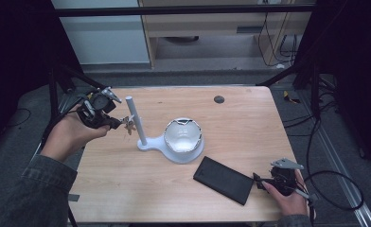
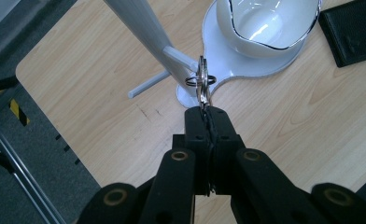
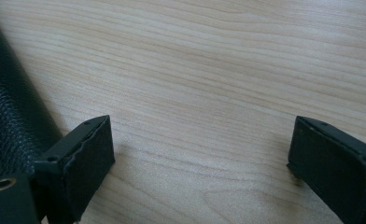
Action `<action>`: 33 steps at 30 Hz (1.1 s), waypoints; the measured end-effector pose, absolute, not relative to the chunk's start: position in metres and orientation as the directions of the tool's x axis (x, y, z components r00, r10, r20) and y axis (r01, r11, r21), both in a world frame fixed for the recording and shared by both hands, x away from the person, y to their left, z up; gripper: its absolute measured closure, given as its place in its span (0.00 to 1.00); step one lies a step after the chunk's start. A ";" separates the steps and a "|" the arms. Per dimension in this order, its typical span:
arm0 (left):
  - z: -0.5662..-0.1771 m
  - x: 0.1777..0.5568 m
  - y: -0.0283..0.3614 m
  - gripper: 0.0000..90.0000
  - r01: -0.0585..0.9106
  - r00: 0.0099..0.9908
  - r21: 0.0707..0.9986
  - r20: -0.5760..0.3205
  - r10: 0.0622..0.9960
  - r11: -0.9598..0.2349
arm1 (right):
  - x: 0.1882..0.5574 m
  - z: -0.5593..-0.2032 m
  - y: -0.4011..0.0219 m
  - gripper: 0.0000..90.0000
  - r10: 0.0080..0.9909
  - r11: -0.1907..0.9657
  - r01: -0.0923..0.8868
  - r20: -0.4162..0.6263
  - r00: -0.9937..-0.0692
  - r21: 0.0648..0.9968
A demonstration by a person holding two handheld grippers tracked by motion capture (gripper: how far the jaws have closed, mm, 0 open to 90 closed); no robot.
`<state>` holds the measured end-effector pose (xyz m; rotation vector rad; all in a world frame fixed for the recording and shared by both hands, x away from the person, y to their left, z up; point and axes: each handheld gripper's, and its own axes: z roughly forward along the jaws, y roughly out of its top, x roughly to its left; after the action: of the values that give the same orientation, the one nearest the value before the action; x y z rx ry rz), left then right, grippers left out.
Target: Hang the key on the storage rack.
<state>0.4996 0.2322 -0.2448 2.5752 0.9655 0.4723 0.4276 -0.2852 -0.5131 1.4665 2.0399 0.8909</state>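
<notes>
My left gripper (image 1: 119, 123) hovers over the table's left side, shut on a metal key ring (image 1: 128, 125). In the left gripper view the key ring (image 2: 202, 82) sticks up from the pressed-together jaws of the left gripper (image 2: 210, 117), just beside a short peg (image 2: 179, 58) on the white stand's post (image 2: 138, 28). The post (image 1: 135, 119) rises from a white base (image 1: 193, 156) that carries a white bowl (image 1: 183, 134). My right gripper (image 1: 259, 180) rests low at the front right, open, next to a black leather case (image 1: 223, 179). Its jaws stand wide apart over bare wood (image 3: 200, 116), with the case (image 3: 3, 116) at the left.
A dark round spot (image 1: 218, 99) marks the wooden table (image 1: 250, 123) near its far edge. Black tripod legs (image 1: 63, 78) stand off the table's back left corner, and cables (image 1: 332, 189) lie on the floor to the right.
</notes>
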 end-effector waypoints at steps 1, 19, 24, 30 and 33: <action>-0.245 0.500 0.232 0.98 0.561 0.711 0.432 0.184 0.679 -0.706 | 0.428 -0.513 -0.285 0.08 0.948 0.217 0.642 -0.003 -0.317 0.735; -0.246 0.506 0.228 0.98 0.568 0.692 0.457 0.186 0.698 -0.685 | 0.428 -0.513 -0.285 0.08 0.948 0.218 0.642 -0.004 -0.317 0.735; -0.246 0.508 0.225 0.98 0.565 0.688 0.461 0.194 0.699 -0.684 | 0.427 -0.513 -0.285 0.08 0.949 0.214 0.643 0.000 -0.316 0.735; -0.247 0.511 0.224 0.98 0.568 0.678 0.475 0.192 0.709 -0.672 | 0.427 -0.513 -0.285 0.08 0.948 0.218 0.642 -0.003 -0.319 0.735; -0.247 0.512 0.221 0.98 0.568 0.675 0.477 0.198 0.711 -0.671 | 0.428 -0.513 -0.285 0.08 0.948 0.218 0.642 -0.003 -0.318 0.735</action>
<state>0.5116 0.2213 -0.2474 2.5125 1.0033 0.5259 0.4275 -0.2853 -0.5131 1.4663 2.0407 0.8910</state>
